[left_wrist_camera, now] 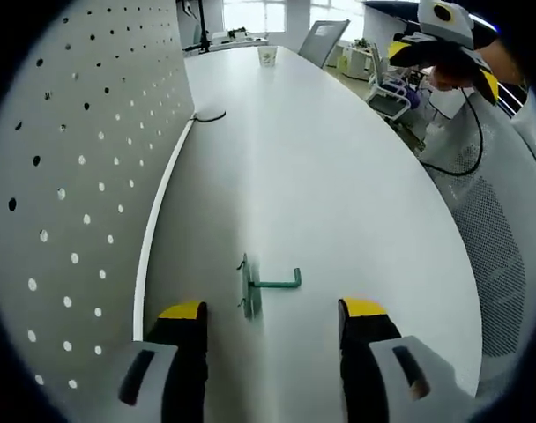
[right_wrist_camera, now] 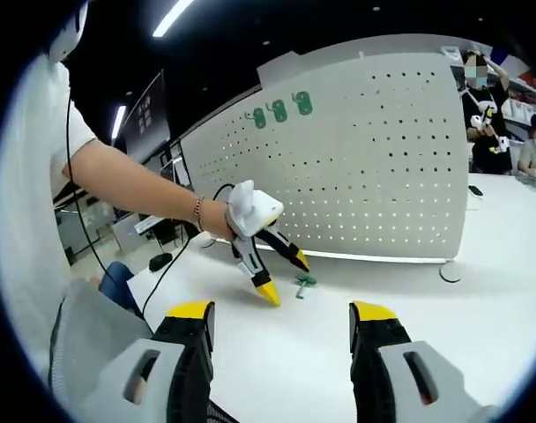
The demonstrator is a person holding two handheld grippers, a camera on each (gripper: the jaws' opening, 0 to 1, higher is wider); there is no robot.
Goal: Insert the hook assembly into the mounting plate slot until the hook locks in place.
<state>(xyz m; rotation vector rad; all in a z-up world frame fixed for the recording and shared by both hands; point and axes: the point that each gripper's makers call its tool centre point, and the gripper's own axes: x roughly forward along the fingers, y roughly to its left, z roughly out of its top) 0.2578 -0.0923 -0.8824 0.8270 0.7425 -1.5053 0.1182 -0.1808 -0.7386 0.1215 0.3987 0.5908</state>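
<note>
A small green hook assembly (left_wrist_camera: 270,284) lies on the white table (left_wrist_camera: 338,194); it has a flat back plate and an L-shaped arm pointing right. My left gripper (left_wrist_camera: 272,310) is open, its yellow-tipped jaws just short of the hook on either side. A white pegboard panel (left_wrist_camera: 74,176) stands upright along the table's left side. In the right gripper view, the left gripper (right_wrist_camera: 286,277) is held in a hand, open, right beside the hook (right_wrist_camera: 304,282), in front of the pegboard (right_wrist_camera: 365,167). My right gripper (right_wrist_camera: 281,310) is open and empty, well back from the hook. It appears raised as the right gripper (left_wrist_camera: 440,44).
Three green hooks (right_wrist_camera: 279,110) hang high on the pegboard. A black cable (left_wrist_camera: 209,115) lies at the board's foot, and a paper cup (left_wrist_camera: 268,55) stands at the table's far end. Chairs (left_wrist_camera: 391,88) stand beyond the right table edge. People (right_wrist_camera: 484,106) stand at the far right.
</note>
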